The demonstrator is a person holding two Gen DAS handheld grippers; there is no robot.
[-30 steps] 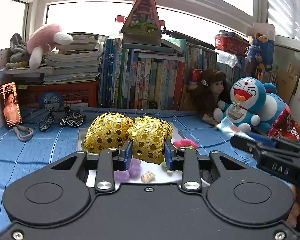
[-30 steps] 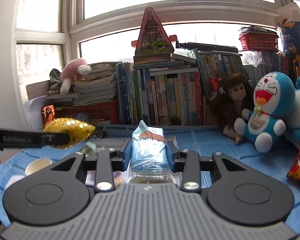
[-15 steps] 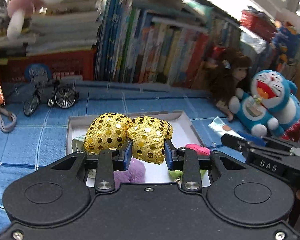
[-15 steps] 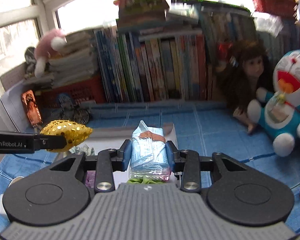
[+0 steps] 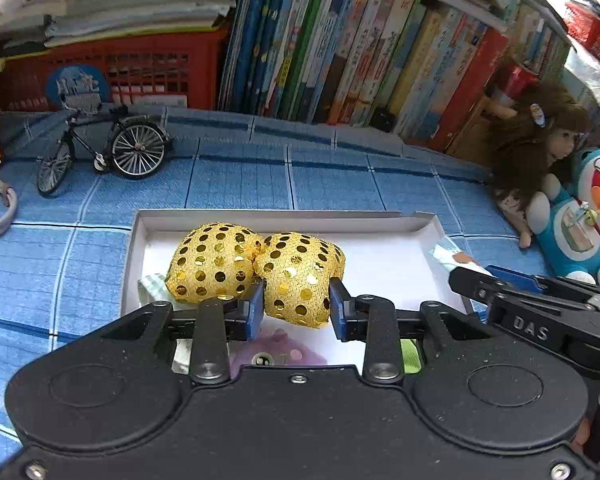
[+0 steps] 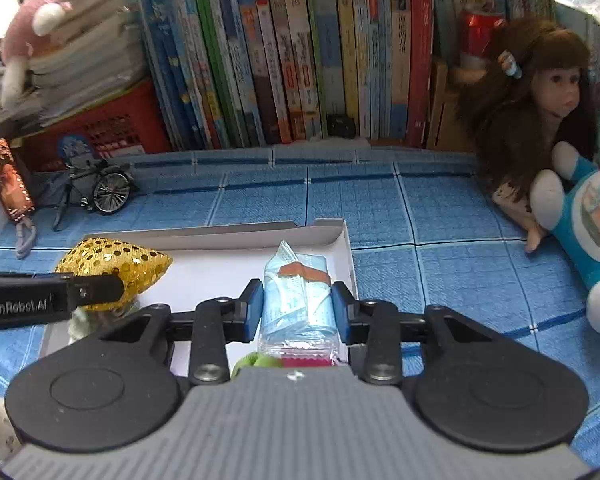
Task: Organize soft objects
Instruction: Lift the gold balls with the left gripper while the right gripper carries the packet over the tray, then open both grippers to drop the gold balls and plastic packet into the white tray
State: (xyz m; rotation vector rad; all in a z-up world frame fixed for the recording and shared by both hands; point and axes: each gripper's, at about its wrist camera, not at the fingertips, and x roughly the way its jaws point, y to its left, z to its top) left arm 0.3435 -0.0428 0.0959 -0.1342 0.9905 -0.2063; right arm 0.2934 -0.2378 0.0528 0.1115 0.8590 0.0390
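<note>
Left wrist view: the left hand-held gripper (image 5: 296,308) is seen pinching one lobe of a plump gold fabric cushion dotted with shiny sequins (image 5: 256,268), its blue pads pressed into the soft cloth from both sides. The cushion is held above a shallow white cardboard box (image 5: 268,216), which is taken here as the landmark. The grip is placed low on the right lobe, probably so that the bulk of the cushion hangs clear and can be lowered into the box without being dragged over the rim.

Inside the box, under the cushion, a small purple plush piece (image 5: 276,354) and a scrap of green are partly seen; what they are cannot be told.

In the right wrist view, the right hand-held gripper (image 6: 298,312) is closed on a clear plastic packet of pale blue face masks (image 6: 296,300), which is held upright over the right end of the box, just inside its right wall. The packet seems to be kept to that end so that the left half is left free for the cushion.

Both items appear ready to be set down in the box; neither is yet resting on its floor, as far as can be judged.
</note>
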